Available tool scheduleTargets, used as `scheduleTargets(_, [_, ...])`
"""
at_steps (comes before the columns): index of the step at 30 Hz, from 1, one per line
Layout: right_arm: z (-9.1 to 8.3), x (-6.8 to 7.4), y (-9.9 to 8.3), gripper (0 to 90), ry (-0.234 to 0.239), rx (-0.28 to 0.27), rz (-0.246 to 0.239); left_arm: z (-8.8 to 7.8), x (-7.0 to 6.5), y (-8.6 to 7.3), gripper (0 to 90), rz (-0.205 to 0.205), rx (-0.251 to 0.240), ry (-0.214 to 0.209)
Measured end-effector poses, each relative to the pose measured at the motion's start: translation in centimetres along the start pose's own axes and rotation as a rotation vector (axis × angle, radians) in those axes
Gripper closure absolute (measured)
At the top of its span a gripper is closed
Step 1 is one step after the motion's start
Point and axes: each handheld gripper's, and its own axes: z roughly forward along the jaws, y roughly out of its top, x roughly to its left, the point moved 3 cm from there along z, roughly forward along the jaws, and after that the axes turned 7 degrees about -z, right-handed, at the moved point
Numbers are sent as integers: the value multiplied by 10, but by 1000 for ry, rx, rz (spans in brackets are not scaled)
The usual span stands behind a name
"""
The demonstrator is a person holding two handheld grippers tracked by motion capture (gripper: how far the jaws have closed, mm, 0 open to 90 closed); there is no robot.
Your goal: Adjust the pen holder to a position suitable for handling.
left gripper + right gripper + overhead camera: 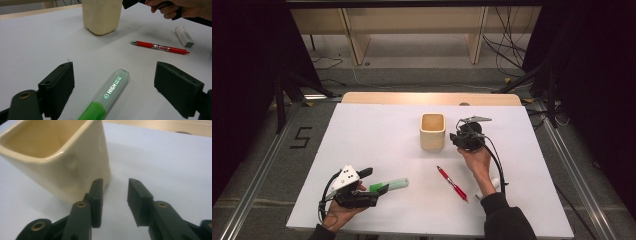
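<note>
Left tool (113,87) released astride the highlighter (110,93), its green end cut off; right tool (115,200) released.

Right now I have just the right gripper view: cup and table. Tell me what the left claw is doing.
Observer: The left claw stands open around a green highlighter, which lies flat between its jaws, untouched.
Operator: Report whatever else is lying loose.
Observer: A red pen lies on the table, nearer the person than the cream cup, between the two hands.
Operator: Check beside my right arm too.
Observer: A small white block lies close to the wrist of the right hand.
</note>
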Motion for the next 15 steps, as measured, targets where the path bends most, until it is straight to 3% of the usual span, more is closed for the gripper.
scheduleTargets(7, [-17,-1,-2,456,24,-34,-11,0,0,0,160,0,2,-4])
scheduleTargets(11, [-26,-2,-2,402,28,-60,-9,0,0,0,160,1,3,-2])
scheduleTargets(15, [-35,2,-4,371,67,-93,-8,0,1,0,160,2,8,-5])
